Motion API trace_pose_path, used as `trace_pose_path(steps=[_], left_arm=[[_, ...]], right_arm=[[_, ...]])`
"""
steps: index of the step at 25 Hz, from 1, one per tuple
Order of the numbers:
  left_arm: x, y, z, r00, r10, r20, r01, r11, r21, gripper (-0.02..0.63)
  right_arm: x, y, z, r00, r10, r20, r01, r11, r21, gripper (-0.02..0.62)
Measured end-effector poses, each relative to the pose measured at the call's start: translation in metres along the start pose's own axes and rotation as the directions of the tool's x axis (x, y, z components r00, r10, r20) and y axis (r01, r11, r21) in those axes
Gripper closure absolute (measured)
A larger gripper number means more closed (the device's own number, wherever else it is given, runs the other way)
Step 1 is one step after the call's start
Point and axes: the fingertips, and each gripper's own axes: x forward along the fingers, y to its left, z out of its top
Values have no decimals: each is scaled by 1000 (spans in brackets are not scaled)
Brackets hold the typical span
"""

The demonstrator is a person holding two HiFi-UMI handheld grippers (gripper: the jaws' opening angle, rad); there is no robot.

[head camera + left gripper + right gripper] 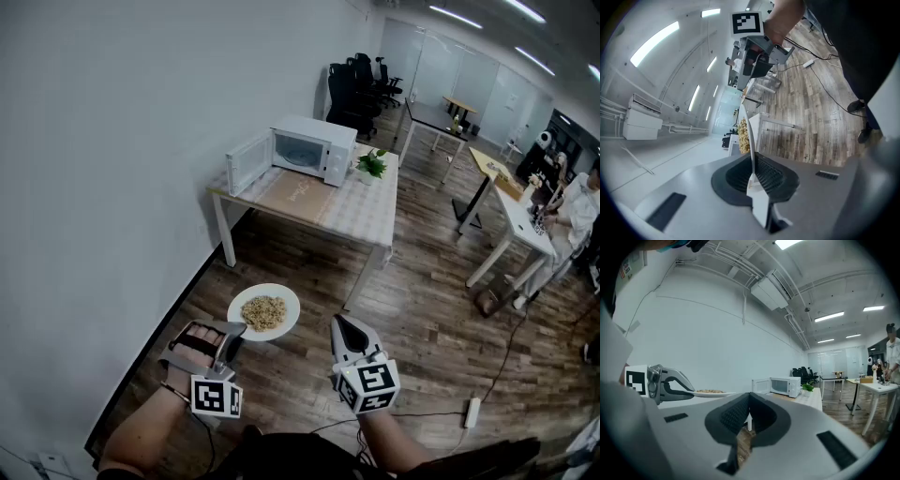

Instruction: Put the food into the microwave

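Note:
A white plate of brown food hangs level above the wood floor. My left gripper is shut on the plate's near left rim. In the left gripper view the plate shows edge-on between the jaws, with the food on its left face. My right gripper is to the right of the plate, shut and holding nothing. The white microwave stands on a table ahead, its door swung open to the left. The right gripper view shows the microwave ahead and the plate to the left.
A small potted plant stands right of the microwave. The white wall runs along the left. Desks, black chairs and a seated person fill the right and back. A power strip lies on the floor.

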Motion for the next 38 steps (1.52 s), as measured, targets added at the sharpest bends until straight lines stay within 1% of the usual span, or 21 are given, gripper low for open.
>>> trace_pose_path(steps=[8,14,21,24,27,31,38], left_arm=[[3,1,-1,1000,-2,1,2,1000,8,584],[5,0,-8,1000,-2,5,2,1000,5,584],[0,-1,-21,1000,-3,27,3,1000,20,584],[-2,1,-27,999,-3,52,2,1000,27,584],[-4,-3,-37,998,-3,69,0,999,36,584],[-4,-11,-49,997,-8,79,4,999,44,584],[-3,-11,-60,997,-3,83,0,999,33,584]], right_arm=[[3,-2,1,1000,-10,6,10,1000,-7,587],[7,0,3,999,-16,35,15,1000,13,586],[13,19,0,999,-19,30,18,999,27,586],[18,32,-4,1000,-13,6,13,1000,20,586],[21,43,-11,1000,-25,-10,26,999,19,586],[19,54,-21,999,-42,-19,42,999,21,586],[27,63,-21,999,-35,-20,35,999,-3,586]])
